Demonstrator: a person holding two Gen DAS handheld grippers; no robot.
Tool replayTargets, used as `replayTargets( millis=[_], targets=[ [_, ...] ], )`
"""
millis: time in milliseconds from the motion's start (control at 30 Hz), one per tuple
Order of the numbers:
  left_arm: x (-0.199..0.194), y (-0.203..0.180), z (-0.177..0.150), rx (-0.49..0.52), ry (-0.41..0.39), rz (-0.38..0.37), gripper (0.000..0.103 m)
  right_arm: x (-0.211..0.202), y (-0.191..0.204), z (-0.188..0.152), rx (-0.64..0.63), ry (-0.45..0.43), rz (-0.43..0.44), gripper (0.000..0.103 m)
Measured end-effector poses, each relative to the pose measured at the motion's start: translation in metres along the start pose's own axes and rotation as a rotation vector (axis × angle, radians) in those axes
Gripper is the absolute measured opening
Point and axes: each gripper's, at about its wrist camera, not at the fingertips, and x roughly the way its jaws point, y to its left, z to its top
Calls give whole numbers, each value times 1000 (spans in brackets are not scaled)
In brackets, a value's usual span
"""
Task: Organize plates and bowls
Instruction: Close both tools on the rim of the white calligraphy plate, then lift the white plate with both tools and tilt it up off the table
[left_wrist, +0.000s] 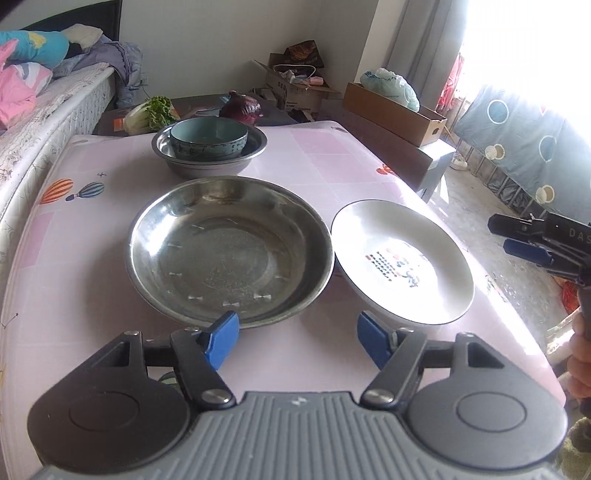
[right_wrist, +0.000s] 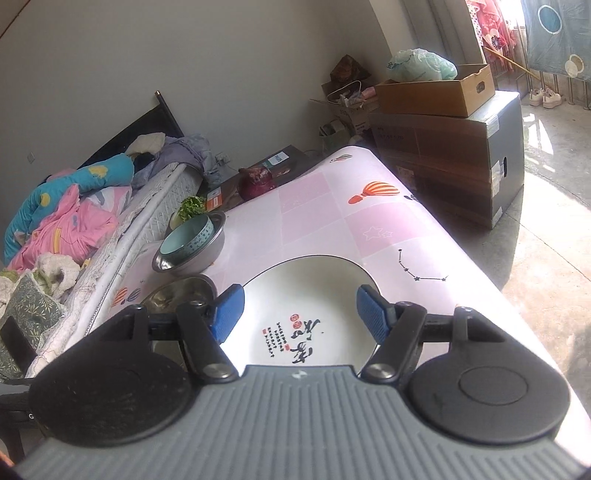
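On the glossy pink tablecloth (left_wrist: 332, 162), round dented steel basin (left_wrist: 229, 251) beside smooth white plate (left_wrist: 402, 258); both grippers' blue-padded jaws apart, empty.

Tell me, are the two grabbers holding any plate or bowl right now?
No, nothing is held. The left gripper is open in front of the metal plate, and the right gripper is open above the white plate, with nothing pinched.

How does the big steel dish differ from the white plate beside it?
The steel dish is bare grey metal, deeper and wider; the white plate is glossy, shallower, with printed characters. The steel dish sits flat; the white plate looks tilted, its edge against the steel dish's rim. Both are round, empty, ungripped.
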Motion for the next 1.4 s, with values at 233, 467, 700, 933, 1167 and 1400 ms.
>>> replayTargets(
  millis=[233, 467, 700, 933, 1167, 1400],
  targets=[
    [33, -41, 4, -21, -7, -4, 67, 27, -50, 2, 25, 73, 55, 67],
    [65, -60, 9, -64, 23, 17, 52, 66, -69, 15, 36, 111, 106, 56],
    [88, -63, 13, -74, 73, 57, 34, 101, -71, 22, 47, 175, 166, 39],
    [92, -67, 15, -62, 76, 72, 28, 108, -60, 19, 14, 202, 156, 34],
    [82, -70, 5, -29, 98, 43, 28, 84, -61, 8, 43, 229, 126, 34],
    [57, -64, -19, 13, 147, -29, 28, 42, -56, -24, 73, 250, 103, 36]
  ],
)
